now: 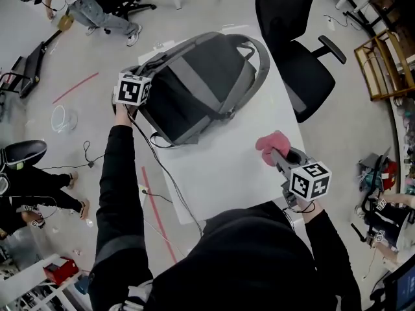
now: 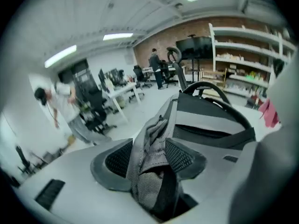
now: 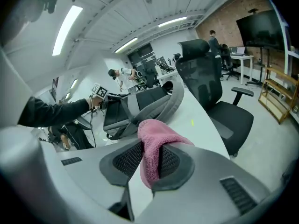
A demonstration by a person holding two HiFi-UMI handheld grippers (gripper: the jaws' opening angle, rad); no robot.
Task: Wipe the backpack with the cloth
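Note:
A grey and black backpack [image 1: 201,86] lies flat on the white table [image 1: 227,173]. At the backpack's left edge my left gripper [image 1: 136,103] is shut on a grey mesh strap [image 2: 152,148], which bunches between the pads in the left gripper view. On the near right, over bare tabletop, my right gripper [image 1: 277,155] is shut on a pink cloth [image 1: 272,144]. The cloth [image 3: 152,146] drapes over the jaws in the right gripper view, short of the backpack [image 3: 140,104]. The jaws' tips are hidden under fabric in both gripper views.
A black office chair [image 1: 295,37] stands at the table's far right corner. Cables [image 1: 155,167] trail off the table's left edge to the floor. A wooden shelf [image 1: 389,63] is at the far right, and people stand and sit to the left.

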